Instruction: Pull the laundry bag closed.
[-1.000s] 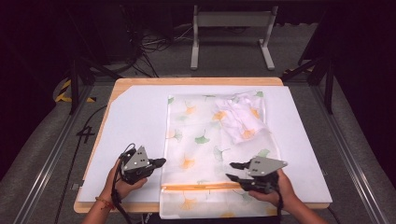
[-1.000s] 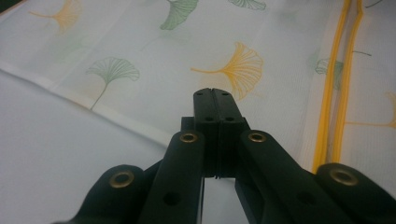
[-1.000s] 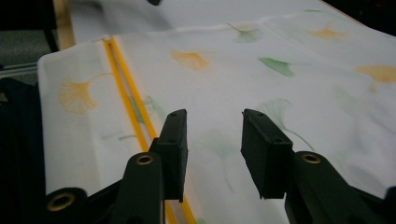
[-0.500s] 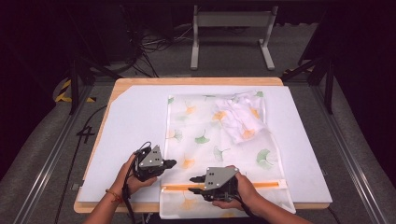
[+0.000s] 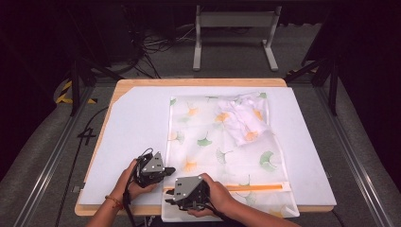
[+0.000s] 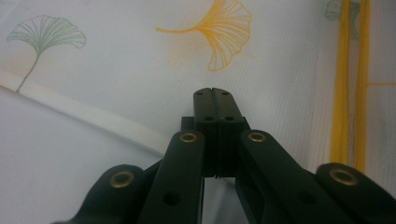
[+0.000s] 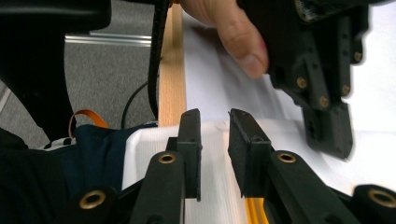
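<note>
High view: right tool [image 5: 176,195], slightly spread, has slid left along the bag's [image 5: 222,142] zipper [image 5: 255,187] beside the pressed-together left tool [image 5: 166,170]; zipper probably shut.

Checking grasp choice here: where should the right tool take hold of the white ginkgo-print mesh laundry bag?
At the near-left corner of the white ginkgo-print mesh laundry bag, beside the yellow zipper, coming in from the table's front edge: that hem overhangs the edge, so a jaw can slip beneath.

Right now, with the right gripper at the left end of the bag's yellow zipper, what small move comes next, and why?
Probably shut the right gripper: its jaws stand apart over the mesh bag at the zipper end, gripping nothing, while the left gripper, jaws shut, presses the bag alongside.
</note>
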The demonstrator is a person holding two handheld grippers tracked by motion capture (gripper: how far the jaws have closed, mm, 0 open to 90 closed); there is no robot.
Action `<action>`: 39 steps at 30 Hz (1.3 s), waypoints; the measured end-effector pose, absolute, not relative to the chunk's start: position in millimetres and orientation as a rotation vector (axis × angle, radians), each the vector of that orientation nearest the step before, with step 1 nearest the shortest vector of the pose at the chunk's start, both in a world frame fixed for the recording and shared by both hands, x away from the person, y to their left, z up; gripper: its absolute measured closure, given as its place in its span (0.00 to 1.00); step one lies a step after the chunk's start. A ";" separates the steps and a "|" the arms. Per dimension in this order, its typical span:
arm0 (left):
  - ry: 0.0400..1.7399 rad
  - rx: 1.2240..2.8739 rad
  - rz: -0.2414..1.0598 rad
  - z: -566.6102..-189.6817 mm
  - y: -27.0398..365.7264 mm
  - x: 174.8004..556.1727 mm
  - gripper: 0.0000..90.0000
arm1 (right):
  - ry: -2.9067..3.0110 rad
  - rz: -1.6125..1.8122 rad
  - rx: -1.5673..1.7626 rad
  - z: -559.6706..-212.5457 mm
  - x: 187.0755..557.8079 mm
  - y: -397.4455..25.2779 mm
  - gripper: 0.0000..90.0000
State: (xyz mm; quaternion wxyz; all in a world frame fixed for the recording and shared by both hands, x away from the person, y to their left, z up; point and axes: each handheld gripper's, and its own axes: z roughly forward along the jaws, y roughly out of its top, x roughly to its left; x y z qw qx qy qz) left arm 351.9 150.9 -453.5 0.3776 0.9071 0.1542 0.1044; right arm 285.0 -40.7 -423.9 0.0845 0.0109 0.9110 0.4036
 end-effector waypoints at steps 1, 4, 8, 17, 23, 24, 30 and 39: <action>0.389 2.324 0.270 -453.4 151.4 351.6 1.00 | 2.720 1.195 0.032 -425.8 285.4 -36.5 0.81; 0.388 2.319 0.265 -453.9 151.9 351.9 1.00 | 2.726 1.139 0.040 -432.4 288.3 -24.7 0.76; 0.394 2.315 0.247 -454.5 153.1 352.7 1.00 | 2.715 1.105 0.055 -436.3 292.8 -19.2 0.72; 0.388 2.308 0.224 -454.9 155.0 355.5 1.00 | 2.704 1.085 0.075 -436.1 295.2 -13.0 0.67; 0.405 2.284 0.190 -456.2 155.8 357.3 1.00 | 2.723 1.082 0.151 -434.3 305.5 -10.9 0.64; 0.404 2.286 0.192 -456.0 155.6 357.4 1.00 | 2.734 1.086 0.165 -434.7 308.6 -10.0 0.64; 0.407 2.284 0.186 -456.3 156.4 358.3 1.00 | 2.818 1.105 0.236 -442.2 317.9 -7.5 0.70; 0.403 2.285 0.178 -456.3 157.2 359.4 1.00 | 2.840 1.199 0.297 -440.5 325.9 -13.2 0.93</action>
